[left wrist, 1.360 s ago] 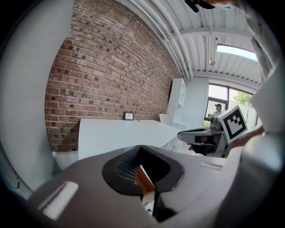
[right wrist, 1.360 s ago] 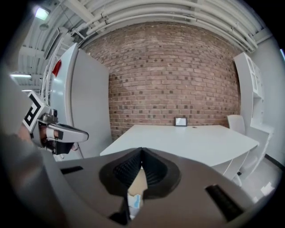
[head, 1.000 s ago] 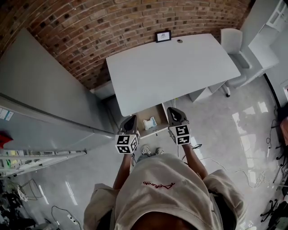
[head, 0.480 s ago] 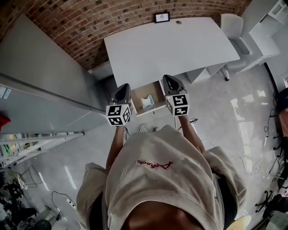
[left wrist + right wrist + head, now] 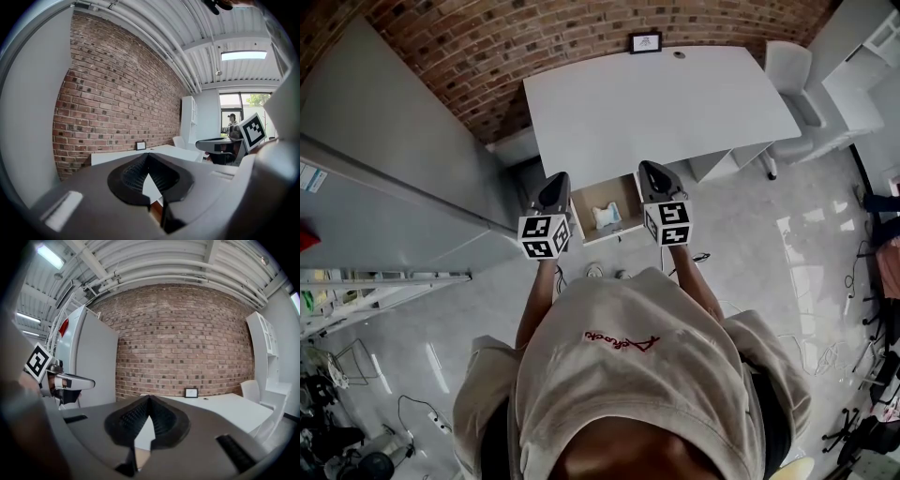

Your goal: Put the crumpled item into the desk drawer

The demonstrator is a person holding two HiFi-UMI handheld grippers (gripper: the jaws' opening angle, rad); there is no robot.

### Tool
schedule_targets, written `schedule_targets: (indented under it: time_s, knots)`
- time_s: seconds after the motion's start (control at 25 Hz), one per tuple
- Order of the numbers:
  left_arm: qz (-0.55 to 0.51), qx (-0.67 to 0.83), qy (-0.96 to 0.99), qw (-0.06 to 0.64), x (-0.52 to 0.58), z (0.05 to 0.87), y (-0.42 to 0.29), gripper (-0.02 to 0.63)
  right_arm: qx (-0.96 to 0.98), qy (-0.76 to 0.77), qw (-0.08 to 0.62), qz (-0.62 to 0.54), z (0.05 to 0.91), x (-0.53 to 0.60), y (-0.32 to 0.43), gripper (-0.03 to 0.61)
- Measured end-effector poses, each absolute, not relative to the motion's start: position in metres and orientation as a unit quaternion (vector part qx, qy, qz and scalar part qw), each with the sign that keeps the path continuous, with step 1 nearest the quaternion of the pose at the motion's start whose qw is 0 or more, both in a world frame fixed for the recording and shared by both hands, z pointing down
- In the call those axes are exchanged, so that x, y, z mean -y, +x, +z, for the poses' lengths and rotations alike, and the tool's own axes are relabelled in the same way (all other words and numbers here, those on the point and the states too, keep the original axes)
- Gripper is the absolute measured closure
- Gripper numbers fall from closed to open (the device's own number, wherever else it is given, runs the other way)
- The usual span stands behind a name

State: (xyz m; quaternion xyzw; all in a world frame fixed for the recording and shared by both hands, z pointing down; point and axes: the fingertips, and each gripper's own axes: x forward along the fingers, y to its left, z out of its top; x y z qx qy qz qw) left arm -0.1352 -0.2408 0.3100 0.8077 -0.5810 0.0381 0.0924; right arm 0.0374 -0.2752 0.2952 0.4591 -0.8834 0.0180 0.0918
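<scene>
Drawer (image 5: pixel 592 199): one, standing open under the near edge of the single white desk (image 5: pixel 675 112). Crumpled item (image 5: pixel 607 217): one, pale with a touch of blue. It lies inside the drawer on the tan floor, about midway across.

Grippers: two, held out in front of the person, one on each side of the open drawer.
- Left gripper (image 5: pixel 557 178): jaws closed together, tips meeting, nothing between them.
- Right gripper (image 5: pixel 648 169): jaws likewise closed tip to tip, nothing held.
- Neither gripper touches the drawer or the item.

Desk top: one small framed picture (image 5: pixel 645 42) at the far edge against the brick wall (image 5: pixel 487 47). One small round object (image 5: pixel 679 55) sits just beside it, too small to identify.

Surroundings: one white chair (image 5: pixel 787 66) at the desk's right end. One tall white cabinet (image 5: pixel 384 169) stands to the left of the desk.
</scene>
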Motion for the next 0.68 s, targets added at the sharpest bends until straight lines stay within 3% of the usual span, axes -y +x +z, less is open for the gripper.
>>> schedule_targets:
  time_s: [0.68]
  knots:
    - [0.035, 0.567, 0.818, 0.085, 0.2424, 0.3035, -0.136, 0.604, 0.873, 0.478, 0.096, 0.022, 0.2978, 0.2707, 0.0387, 0.566]
